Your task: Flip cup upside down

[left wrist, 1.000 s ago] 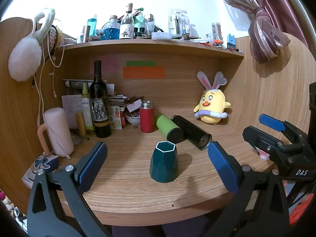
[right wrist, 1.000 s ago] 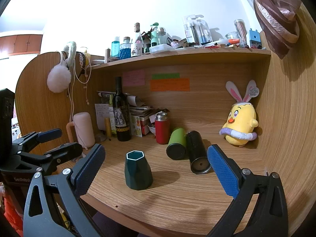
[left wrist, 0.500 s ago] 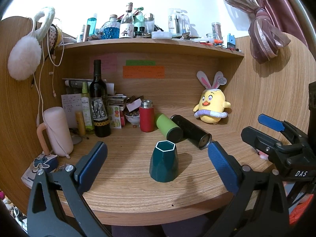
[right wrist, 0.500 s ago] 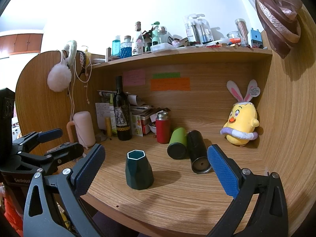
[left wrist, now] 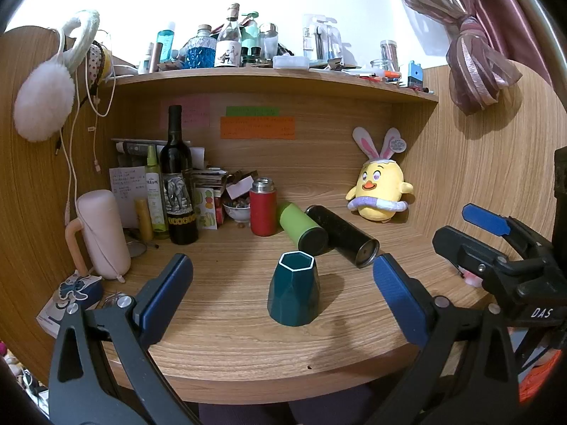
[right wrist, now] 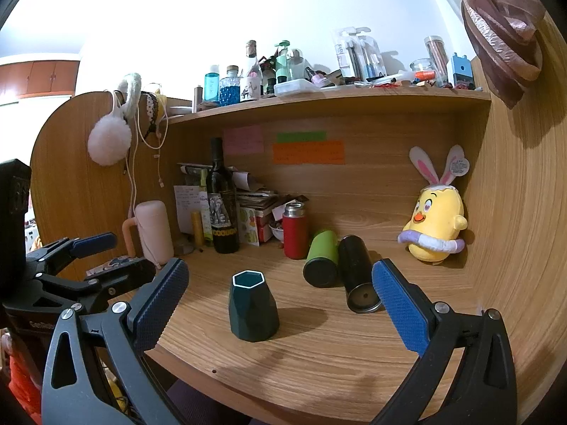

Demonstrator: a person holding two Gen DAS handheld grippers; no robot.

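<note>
A dark teal faceted cup (left wrist: 294, 292) with a white-edged hexagonal rim on top stands on the wooden desk (left wrist: 226, 347); it also shows in the right wrist view (right wrist: 252, 310). My left gripper (left wrist: 283, 297) is open and empty, held short of the cup, which sits between its blue pads in view. My right gripper (right wrist: 280, 301) is open and empty, in front of the cup, a little to its right. The right gripper appears at the right edge of the left wrist view (left wrist: 496, 244); the left gripper appears at the left of the right wrist view (right wrist: 88, 262).
Behind the cup lie a green tumbler (left wrist: 301, 228) and a black tumbler (left wrist: 342, 235) on their sides. A red flask (left wrist: 263, 212), wine bottle (left wrist: 179, 184), pink jug (left wrist: 102, 233) and yellow plush chick (left wrist: 379, 191) stand further back. A cluttered shelf (left wrist: 269, 78) runs overhead.
Almost nothing has changed. Both grippers have stayed open with only a slight drift of the views; the cup has not moved.
</note>
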